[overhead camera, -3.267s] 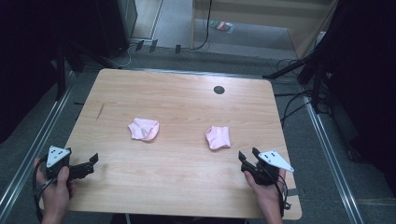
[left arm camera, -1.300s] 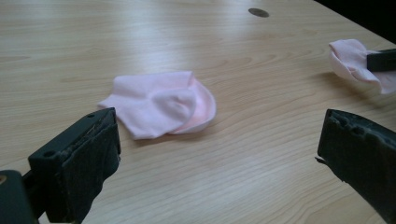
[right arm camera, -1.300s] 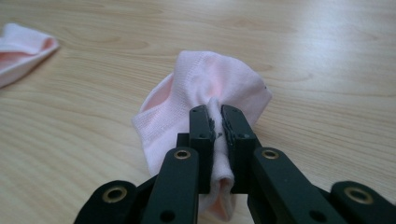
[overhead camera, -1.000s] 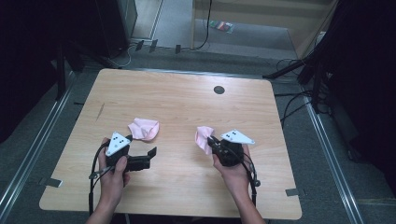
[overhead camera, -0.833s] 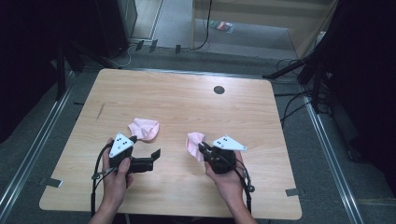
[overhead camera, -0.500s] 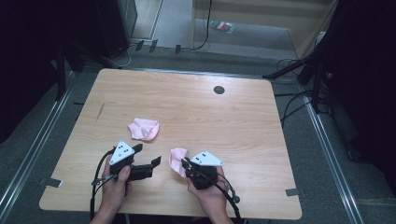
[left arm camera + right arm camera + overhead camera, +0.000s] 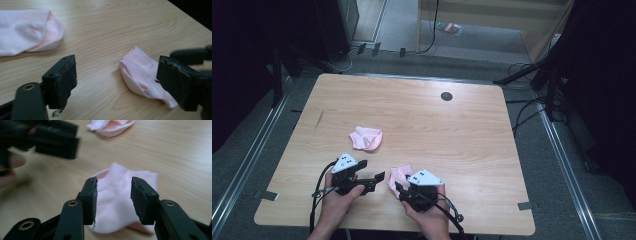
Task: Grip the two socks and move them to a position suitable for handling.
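Two pink socks lie on the wooden table (image 7: 452, 135). One sock (image 7: 366, 138) rests left of centre, untouched. The other sock (image 7: 398, 176) lies near the front edge, between the two hands. My right gripper (image 7: 398, 188) is over its near end; in the right gripper view its jaws (image 7: 113, 187) stand a little apart, with the sock (image 7: 115, 205) flat beneath and between them. My left gripper (image 7: 371, 170) is wide open just left of that sock, which lies in front of its right jaw (image 7: 140, 72). The far sock (image 7: 27, 31) is at upper left there.
A dark round hole (image 7: 446, 96) sits in the tabletop at the back. Cables (image 7: 527, 112) and metal rails (image 7: 562, 160) run along the floor to the right. The table's front edge (image 7: 392, 227) is just under both hands.
My right gripper has dragged the right-hand sock across the table to the front centre. My left gripper came in from the left corner and now sits beside that sock.
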Tool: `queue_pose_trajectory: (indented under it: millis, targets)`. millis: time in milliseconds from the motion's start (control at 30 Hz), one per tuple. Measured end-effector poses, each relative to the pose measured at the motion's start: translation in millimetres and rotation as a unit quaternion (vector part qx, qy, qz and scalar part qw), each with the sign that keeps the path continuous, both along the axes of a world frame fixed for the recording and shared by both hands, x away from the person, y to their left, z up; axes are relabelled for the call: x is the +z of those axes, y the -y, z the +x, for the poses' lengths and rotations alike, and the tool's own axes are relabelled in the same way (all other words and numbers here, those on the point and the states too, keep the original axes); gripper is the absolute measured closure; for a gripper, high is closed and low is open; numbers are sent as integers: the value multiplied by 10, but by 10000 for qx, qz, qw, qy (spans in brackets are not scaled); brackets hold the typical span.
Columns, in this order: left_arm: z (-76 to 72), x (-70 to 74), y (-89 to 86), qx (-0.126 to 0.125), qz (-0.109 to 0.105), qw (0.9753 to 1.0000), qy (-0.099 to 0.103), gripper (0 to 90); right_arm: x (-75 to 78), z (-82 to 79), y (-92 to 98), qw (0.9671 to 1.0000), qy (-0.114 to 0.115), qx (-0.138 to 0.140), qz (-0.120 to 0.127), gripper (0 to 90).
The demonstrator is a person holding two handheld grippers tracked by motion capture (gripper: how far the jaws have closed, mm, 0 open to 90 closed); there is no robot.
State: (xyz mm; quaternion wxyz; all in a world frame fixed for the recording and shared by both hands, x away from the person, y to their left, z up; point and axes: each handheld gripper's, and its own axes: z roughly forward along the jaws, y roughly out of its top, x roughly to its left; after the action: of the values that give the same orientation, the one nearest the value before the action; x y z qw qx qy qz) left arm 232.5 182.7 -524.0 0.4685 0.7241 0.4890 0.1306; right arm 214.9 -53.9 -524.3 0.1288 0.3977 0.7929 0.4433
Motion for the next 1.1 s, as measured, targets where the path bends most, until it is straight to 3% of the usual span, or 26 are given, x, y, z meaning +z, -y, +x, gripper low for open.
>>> queue_pose_trajectory:
  millis: [67,133,233,400,533,667,833,967,1100]
  targets:
    - [3,-7,0,21,-15,10000,-36,271,-36,-63,-119,9996,-25,278,-70,605]
    - [5,-18,2,15,-91,9999,-100,337,-79,-103,-220,9989,87,388,-266,623]
    - [27,-39,3,-33,-294,9992,-253,409,-135,-122,-302,9975,249,374,-548,647]
    - [33,-69,54,-159,-202,9992,-309,453,-175,-106,-326,9960,289,347,-774,803]
    - [38,-73,55,-200,-223,9990,-343,462,-155,-112,-292,9969,262,345,-653,895]
    - [44,-93,104,-274,-291,9982,-445,466,-129,-96,-229,9978,220,339,-526,900]
    - [35,-135,213,-322,-125,9979,-539,462,-121,-87,-189,9986,165,226,-439,900]
    - [43,-150,222,-257,-79,9979,-592,477,-106,-58,-126,9998,-94,117,-95,900]
    - [55,-192,272,-283,11,9974,-669,529,-71,-36,-65,9999,-130,37,71,900]
